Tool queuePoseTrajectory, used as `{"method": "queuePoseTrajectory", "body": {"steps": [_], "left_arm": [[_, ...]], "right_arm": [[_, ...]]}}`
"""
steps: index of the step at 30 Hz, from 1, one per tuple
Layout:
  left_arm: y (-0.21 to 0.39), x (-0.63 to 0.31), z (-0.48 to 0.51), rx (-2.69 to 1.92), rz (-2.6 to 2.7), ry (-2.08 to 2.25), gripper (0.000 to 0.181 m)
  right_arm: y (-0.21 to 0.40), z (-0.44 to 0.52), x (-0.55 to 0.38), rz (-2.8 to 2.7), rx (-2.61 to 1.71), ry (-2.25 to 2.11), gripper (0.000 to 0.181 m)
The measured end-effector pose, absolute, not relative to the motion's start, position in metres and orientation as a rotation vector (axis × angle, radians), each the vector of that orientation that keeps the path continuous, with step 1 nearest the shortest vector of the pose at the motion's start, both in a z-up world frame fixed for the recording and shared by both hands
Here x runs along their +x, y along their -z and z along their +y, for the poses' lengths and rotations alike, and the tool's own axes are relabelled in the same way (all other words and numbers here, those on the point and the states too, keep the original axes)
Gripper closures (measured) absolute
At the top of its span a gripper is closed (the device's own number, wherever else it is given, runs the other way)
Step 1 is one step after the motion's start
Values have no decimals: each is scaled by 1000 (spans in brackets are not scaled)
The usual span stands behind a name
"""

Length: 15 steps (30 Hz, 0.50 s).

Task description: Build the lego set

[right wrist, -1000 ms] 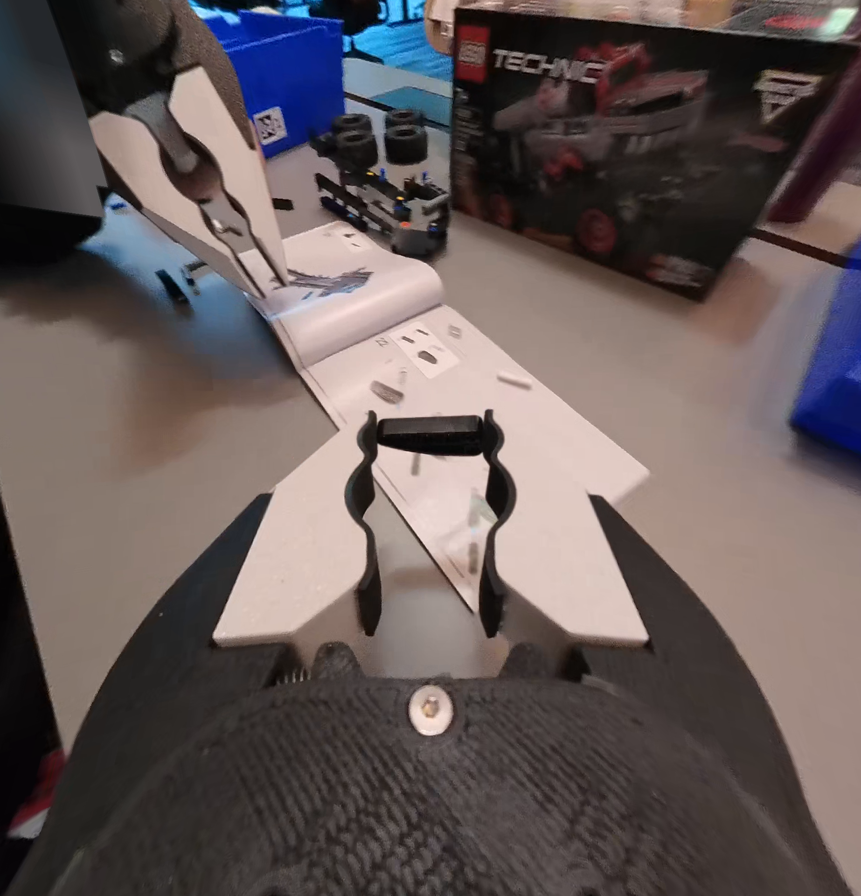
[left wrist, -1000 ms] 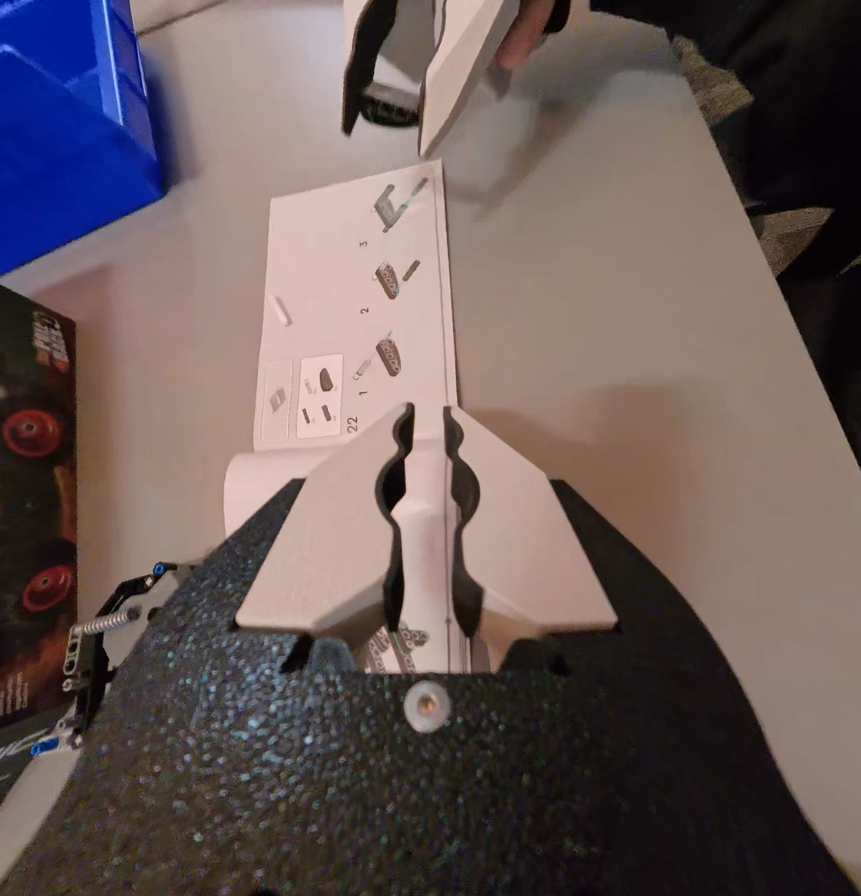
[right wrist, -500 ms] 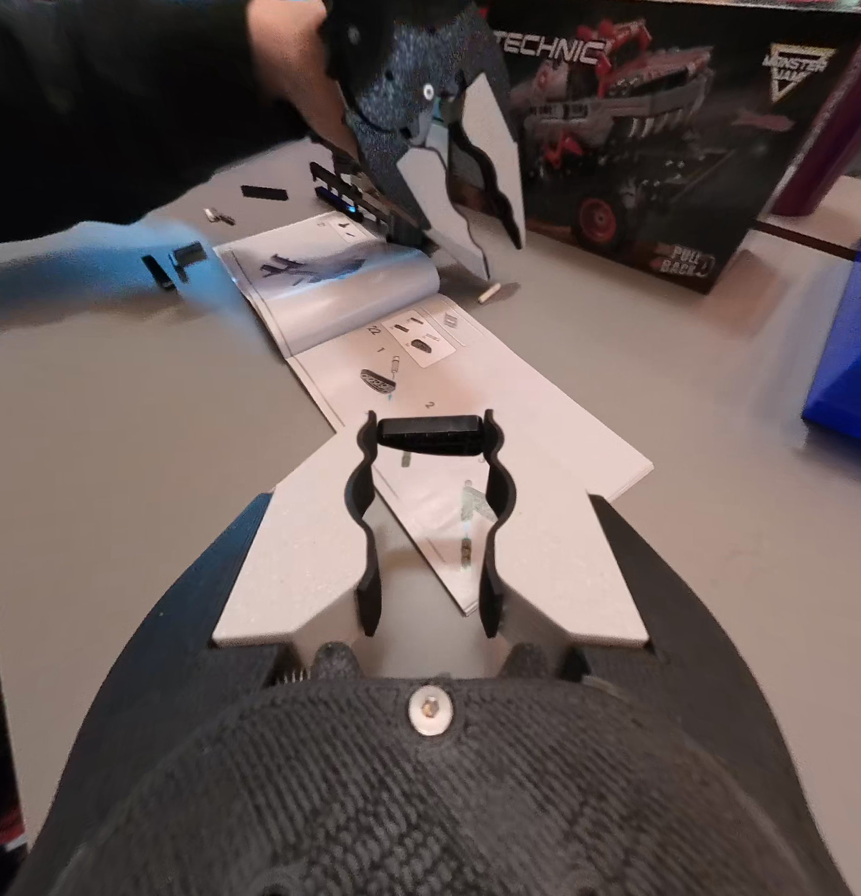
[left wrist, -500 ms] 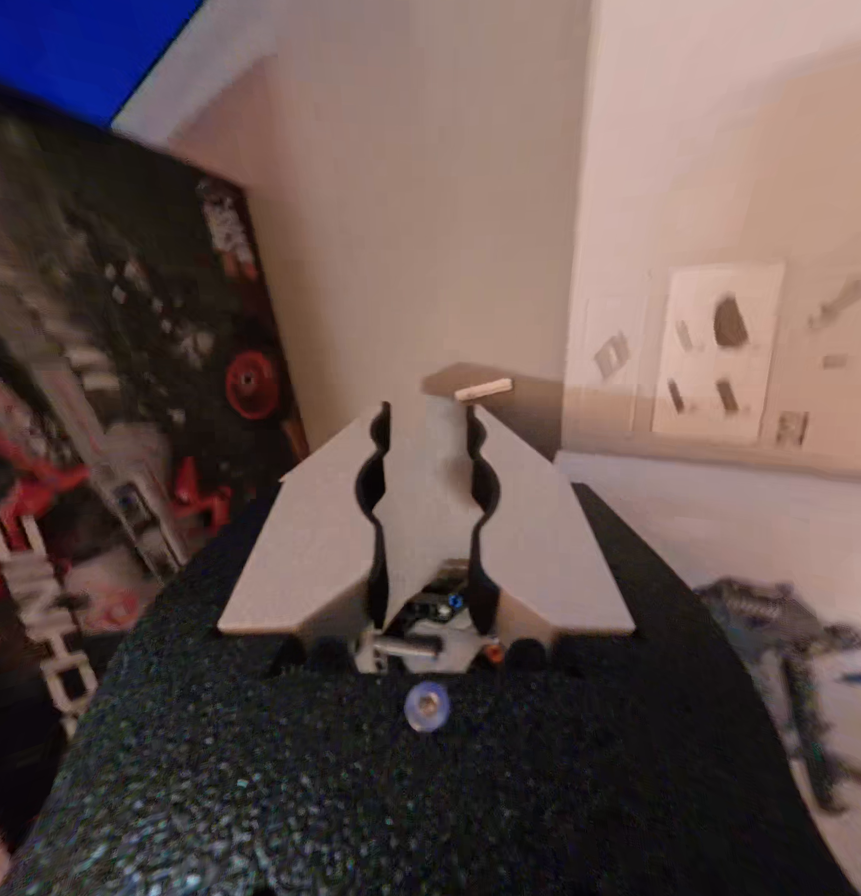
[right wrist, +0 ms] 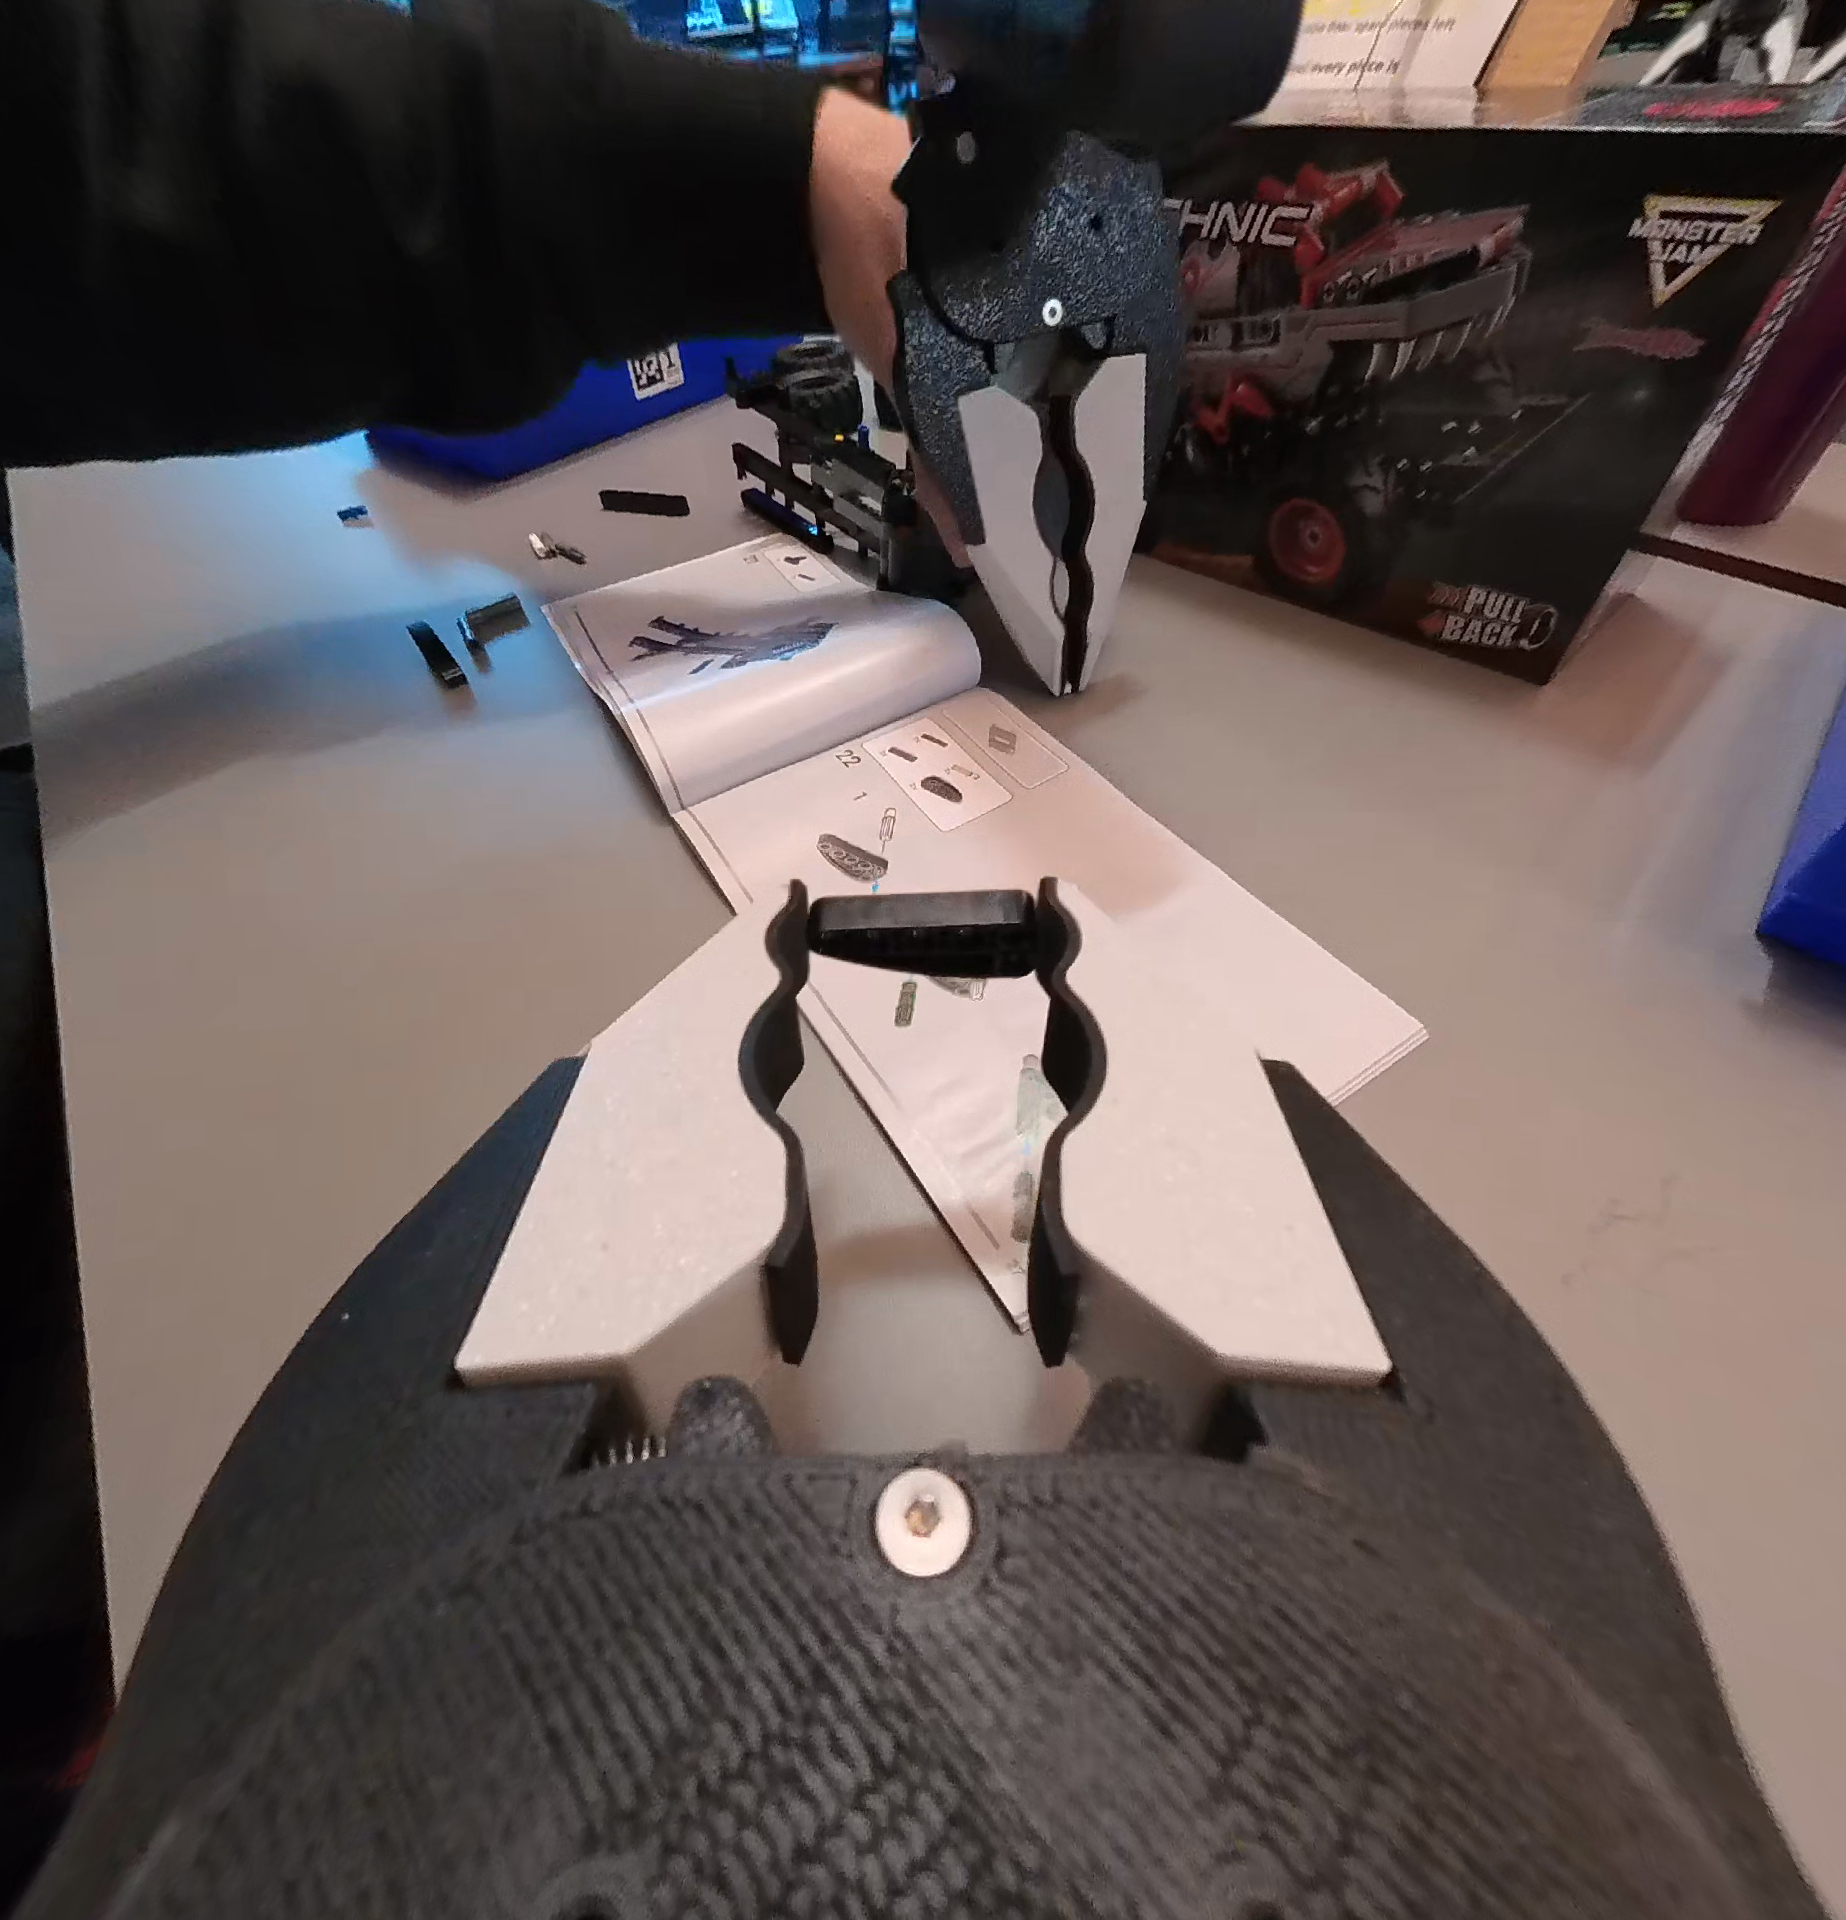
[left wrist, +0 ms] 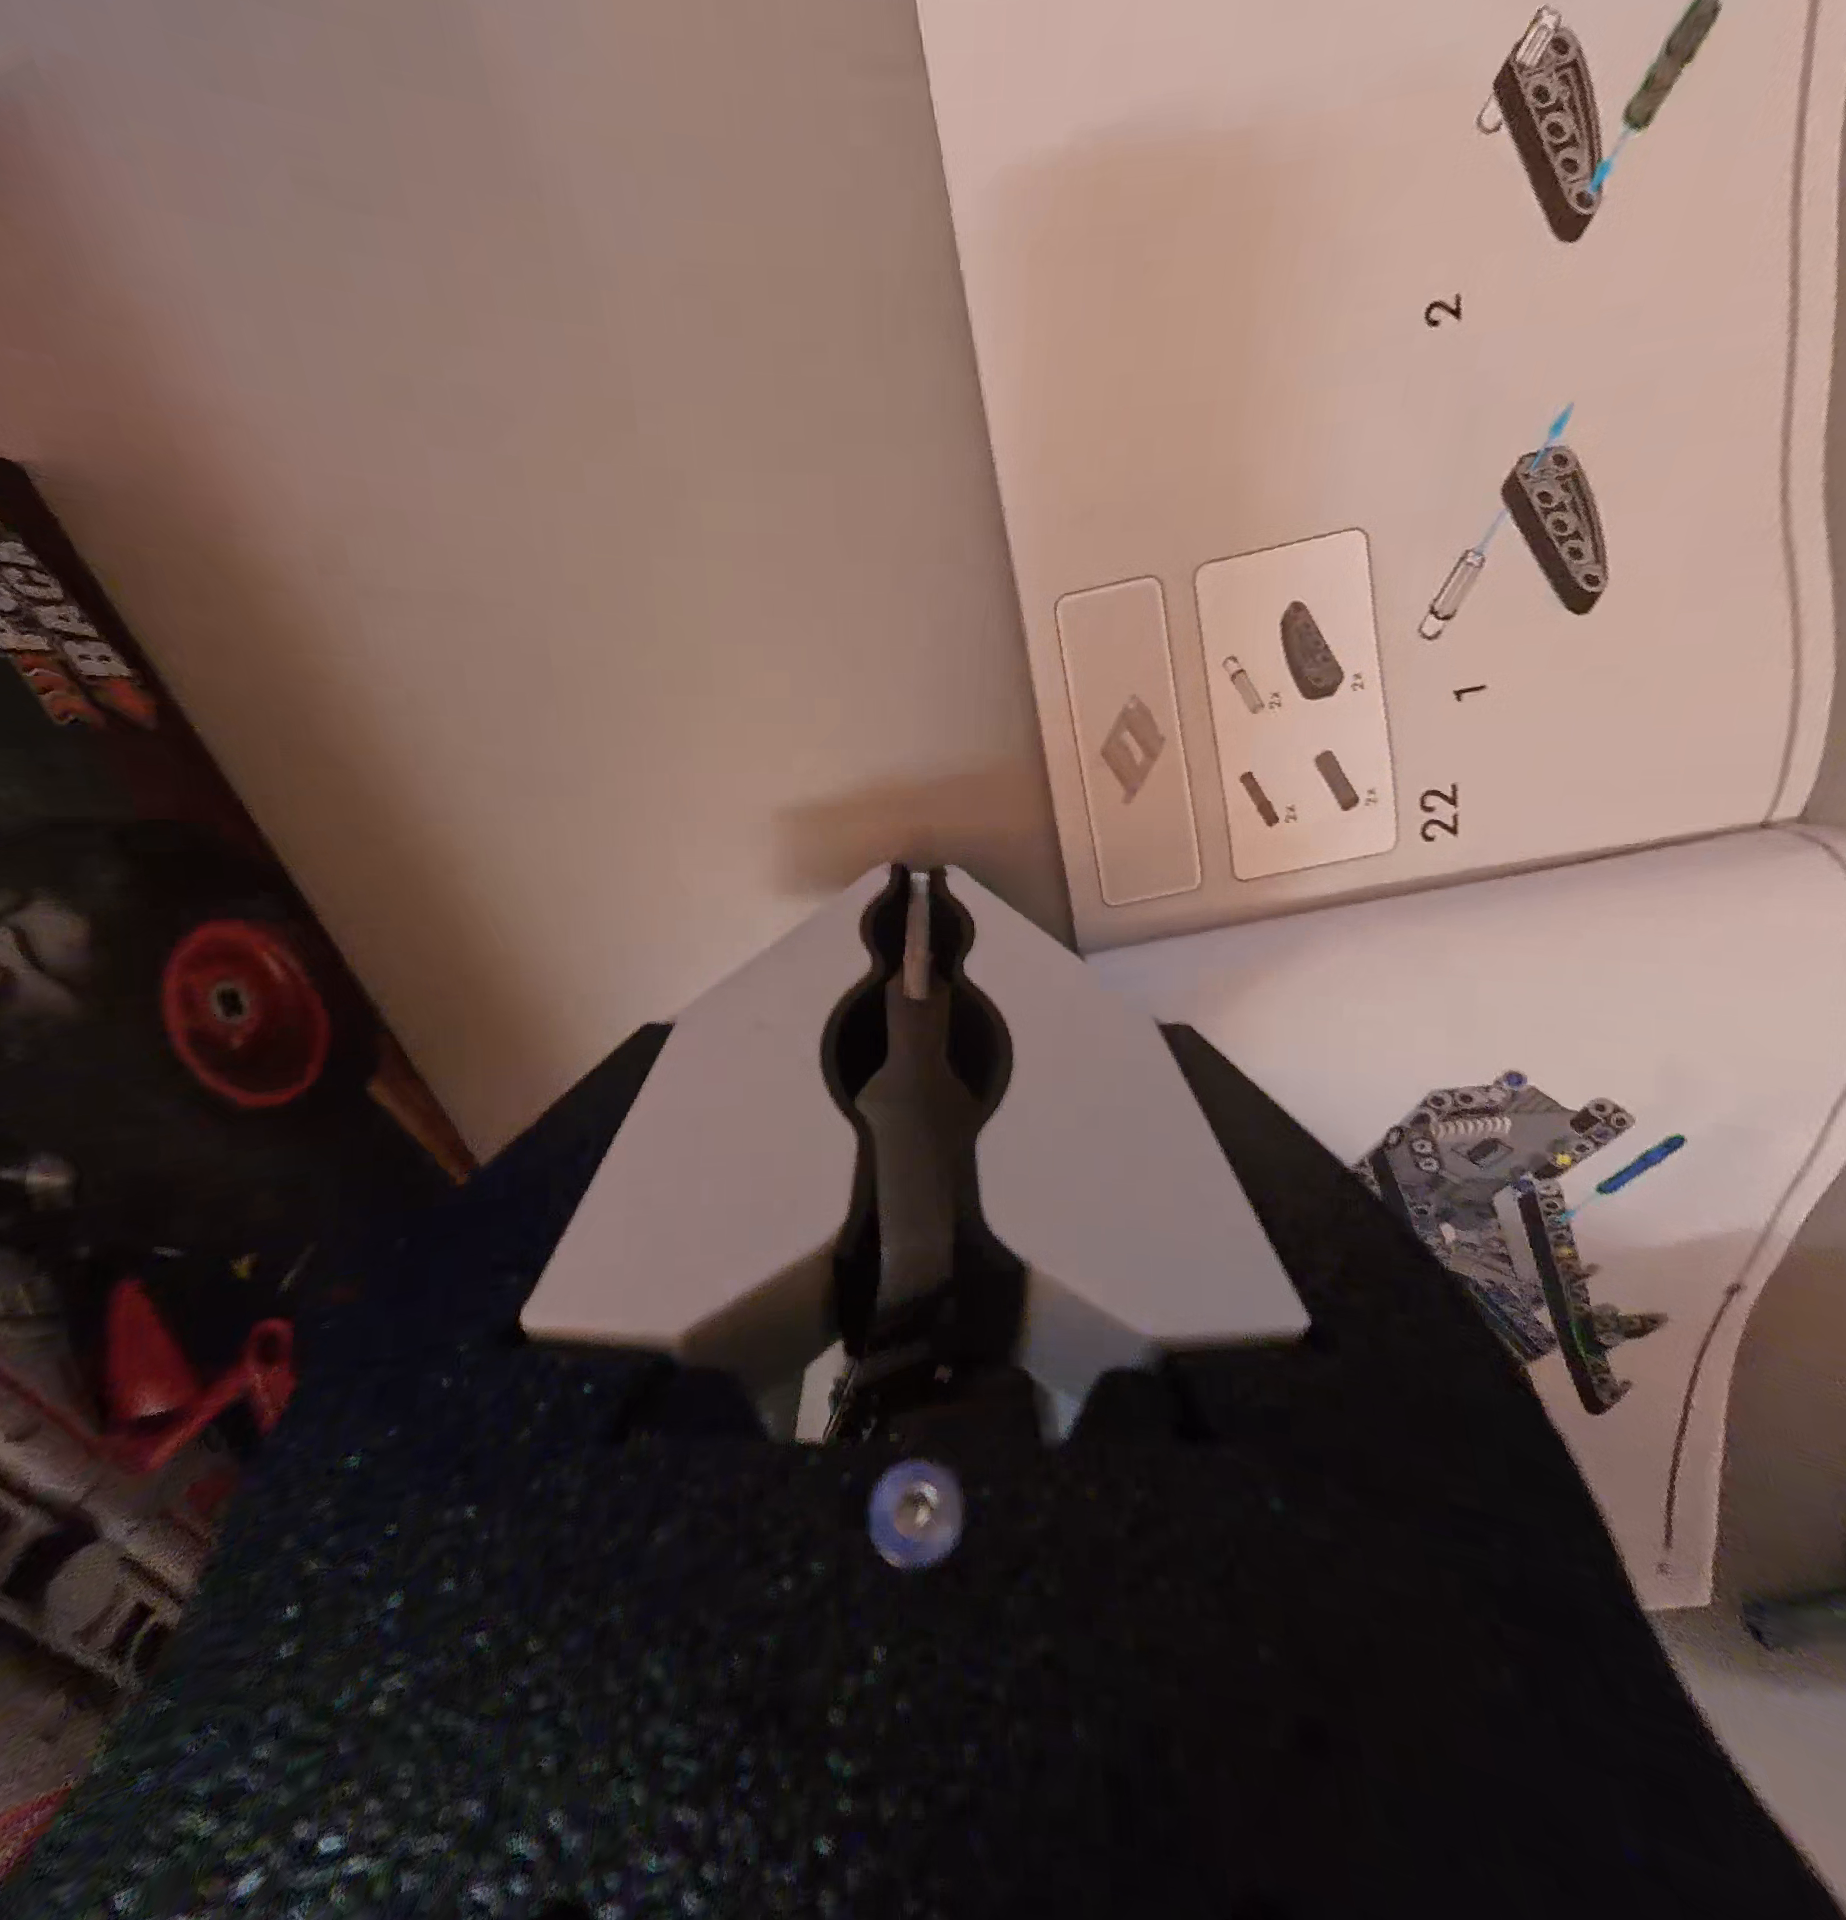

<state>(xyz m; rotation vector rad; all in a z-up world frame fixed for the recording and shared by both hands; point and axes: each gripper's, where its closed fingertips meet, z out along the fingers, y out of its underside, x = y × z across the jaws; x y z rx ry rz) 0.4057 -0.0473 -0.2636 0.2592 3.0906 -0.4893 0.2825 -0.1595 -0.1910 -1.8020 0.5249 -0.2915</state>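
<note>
My left gripper [left wrist: 917, 883] is shut on a small pale grey pin [left wrist: 919, 933], tips down at the table just left of the open instruction booklet [left wrist: 1418, 582]. It also shows in the right wrist view [right wrist: 1066, 681], pointing down beside the booklet [right wrist: 794, 675]. My right gripper [right wrist: 921, 904] is shut on a black curved beam [right wrist: 921, 933] held crosswise between its tips, above the booklet's near page. A partly built black chassis [right wrist: 825, 488] with wheels stands behind the booklet.
The set's box [right wrist: 1470, 416] stands at the back right and shows in the left wrist view [left wrist: 119, 987]. Loose black and grey parts [right wrist: 483, 623] lie at the left. A blue bin [right wrist: 1833, 831] sits at the right edge, and another blue bin [right wrist: 607, 405] is behind the sleeve. My hands' fingertips stand some 20 centimeters from each other.
My left gripper swung from over the booklet to the table beside it, came down on the loose grey pin and closed on it. My right gripper stayed shut on the black beam.
</note>
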Motion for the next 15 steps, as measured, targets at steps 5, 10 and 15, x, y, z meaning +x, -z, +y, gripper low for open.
{"method": "queuePoseTrajectory", "body": {"steps": [5, 10, 15], "left_arm": [[225, 404, -65, 151, 2941, 746, 179], [186, 295, -75, 5, 2981, 872, 180], [218, 202, -60, -214, 3033, 928, 180]], "right_arm": [[187, -162, 284, 532, -1771, 304, 140], [175, -150, 264, 374, -1724, 234, 140], [133, -140, 237, 202, -1460, 73, 140]]}}
